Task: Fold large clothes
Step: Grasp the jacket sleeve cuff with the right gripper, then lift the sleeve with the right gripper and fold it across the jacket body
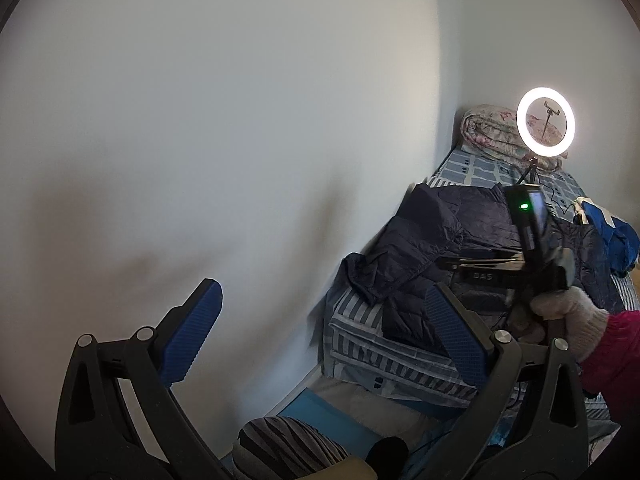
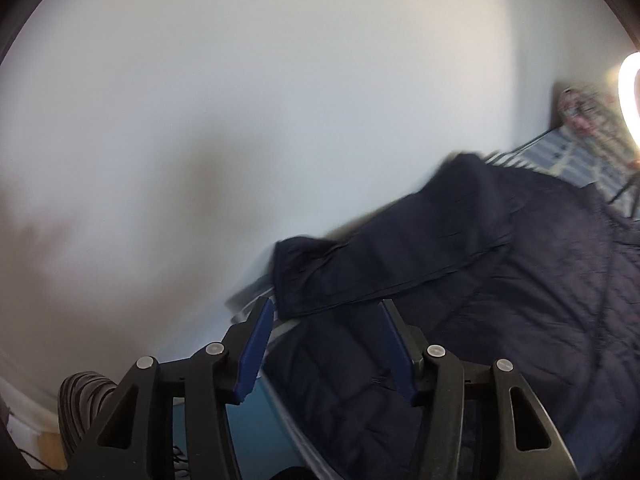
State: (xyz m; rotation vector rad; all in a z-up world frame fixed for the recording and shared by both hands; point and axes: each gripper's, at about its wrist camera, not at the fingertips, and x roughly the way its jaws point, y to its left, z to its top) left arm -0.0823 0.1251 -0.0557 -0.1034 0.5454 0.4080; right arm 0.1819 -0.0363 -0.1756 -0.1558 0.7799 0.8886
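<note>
A dark navy quilted jacket (image 1: 432, 240) lies spread on a bed with a blue striped sheet (image 1: 384, 356), one sleeve hanging toward the wall side. My left gripper (image 1: 324, 328) is open and empty, held off the bed's foot end and aimed at the wall. My right gripper (image 2: 324, 328) is open and empty, just above the jacket (image 2: 500, 280) near its sleeve (image 2: 360, 268). In the left wrist view the right gripper (image 1: 472, 262) shows over the jacket, held by a gloved hand (image 1: 568, 316).
A white wall (image 1: 200, 140) runs along the bed's left side. A lit ring light (image 1: 546, 122) on a small tripod and a rolled floral quilt (image 1: 492, 128) sit at the bed's far end. A blue garment (image 1: 616, 236) lies at the right.
</note>
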